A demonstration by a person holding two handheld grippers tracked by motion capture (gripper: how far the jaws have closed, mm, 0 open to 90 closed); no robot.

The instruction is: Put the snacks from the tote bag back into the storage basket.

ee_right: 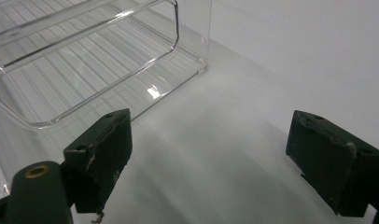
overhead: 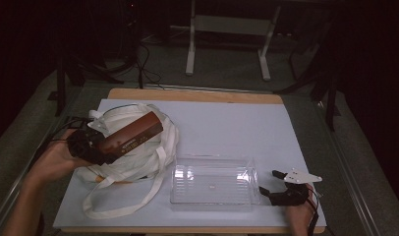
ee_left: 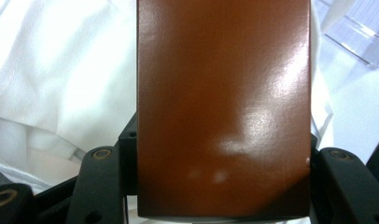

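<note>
Brown box [overhead: 132, 135] is sitting clamped between the jaws of the left gripper [overhead: 105, 152], tilted over the white cloth bag [overhead: 138, 162]. Right gripper [overhead: 271, 184] is resting just beside the clear plastic tray [overhead: 214, 202], jaws apart and gripping nothing.

- I see a glossy reddish-brown box [overhead: 132, 136], plain, with small pale print on one side.
- The bag [overhead: 138, 157] under it is cream-white, unpatterned.
- My tray [overhead: 213, 184] is clear plastic with fine ribbed lines.
- The mat [overhead: 227, 123] is pale grey-white on a light wood table [overhead: 197, 95].
- Both gripper bodies are black: left gripper [overhead: 106, 156], right gripper [overhead: 271, 183].
</note>
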